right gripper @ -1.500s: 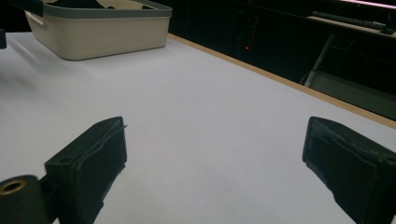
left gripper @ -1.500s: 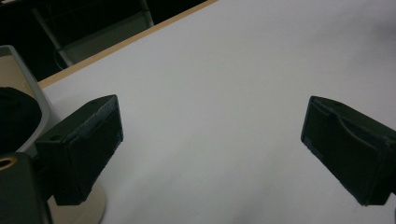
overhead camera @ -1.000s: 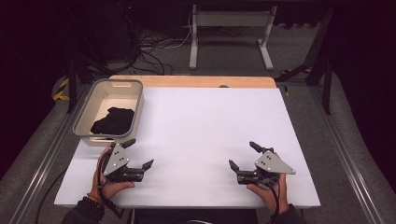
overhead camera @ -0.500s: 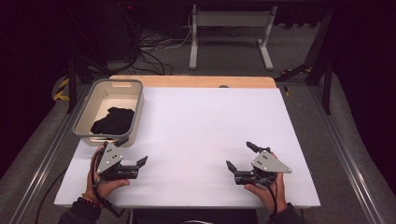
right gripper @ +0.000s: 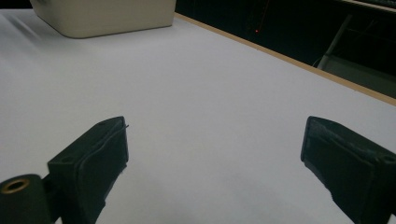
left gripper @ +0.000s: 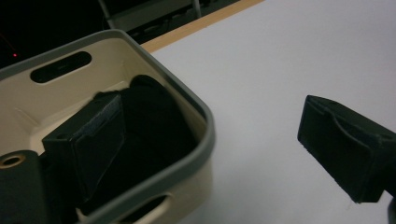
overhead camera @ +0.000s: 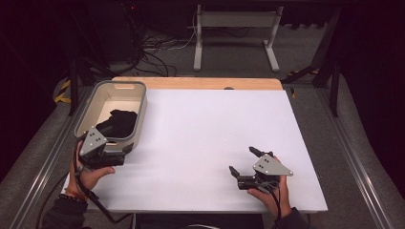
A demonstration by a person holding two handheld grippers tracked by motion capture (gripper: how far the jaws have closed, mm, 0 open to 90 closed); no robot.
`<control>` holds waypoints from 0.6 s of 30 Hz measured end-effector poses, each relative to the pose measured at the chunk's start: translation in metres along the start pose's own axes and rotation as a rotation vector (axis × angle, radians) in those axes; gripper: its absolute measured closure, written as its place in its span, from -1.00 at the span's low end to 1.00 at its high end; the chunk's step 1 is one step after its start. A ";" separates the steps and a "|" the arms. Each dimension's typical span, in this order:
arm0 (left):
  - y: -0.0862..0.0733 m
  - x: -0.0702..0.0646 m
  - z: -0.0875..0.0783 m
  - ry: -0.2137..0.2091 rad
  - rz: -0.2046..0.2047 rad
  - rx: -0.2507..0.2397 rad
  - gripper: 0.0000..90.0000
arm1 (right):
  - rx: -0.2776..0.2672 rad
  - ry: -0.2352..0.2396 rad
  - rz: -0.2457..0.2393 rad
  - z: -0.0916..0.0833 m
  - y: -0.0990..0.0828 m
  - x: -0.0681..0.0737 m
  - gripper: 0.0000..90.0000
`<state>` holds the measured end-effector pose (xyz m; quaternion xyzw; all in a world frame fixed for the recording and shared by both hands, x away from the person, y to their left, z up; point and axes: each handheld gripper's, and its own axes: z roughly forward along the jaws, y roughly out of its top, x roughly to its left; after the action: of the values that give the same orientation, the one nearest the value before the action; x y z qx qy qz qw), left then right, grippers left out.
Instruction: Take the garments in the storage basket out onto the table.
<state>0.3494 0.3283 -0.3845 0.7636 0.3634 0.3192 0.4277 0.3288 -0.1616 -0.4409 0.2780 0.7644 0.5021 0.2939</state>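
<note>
A beige bin with a grey rim (overhead camera: pixel 139 112) stands at the table's left, with a black cloth (overhead camera: pixel 120 121) lying inside. My left gripper (overhead camera: pixel 117 149) hovers at the bin's near end, open. In the left gripper view its jaws straddle the bin's rim (left gripper: pixel 208 135): one jaw is over the black cloth (left gripper: pixel 156 126) inside, the other over the white table outside. My right gripper (overhead camera: pixel 241 159) is open near the front right of the table. In the right gripper view, bare white tabletop lies between the right gripper's (right gripper: pixel 215 128) jaws and the bin (right gripper: pixel 107 16) stands far off.
The white tabletop (overhead camera: pixel 215 119) has a wooden strip (overhead camera: pixel 200 83) along its far edge. Beyond it are cables on the floor (overhead camera: pixel 157 52) and a metal stand (overhead camera: pixel 234 33). Rails run along both sides of the table.
My left gripper has moved left and forward from the open table up to the bin's near end. My right gripper has shifted slightly left and stays open.
</note>
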 end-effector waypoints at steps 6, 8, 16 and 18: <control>0.023 0.032 0.015 -0.029 -0.029 0.135 -0.82 | 0.011 0.005 -0.001 0.002 -0.001 0.000 -0.82; 0.029 0.043 0.025 -0.037 -0.035 0.205 -0.82 | 0.018 0.008 0.005 0.003 -0.001 0.000 -0.82; 0.031 0.071 0.064 0.023 -0.115 0.405 -0.75 | 0.057 0.019 -0.012 0.008 -0.004 0.002 -0.83; 0.028 0.076 0.073 0.012 -0.134 0.452 -0.75 | 0.066 0.008 -0.018 0.008 -0.004 0.002 -0.82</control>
<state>0.4559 0.3502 -0.3778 0.8122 0.4780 0.2053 0.2641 0.3329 -0.1566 -0.4476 0.2787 0.7841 0.4750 0.2860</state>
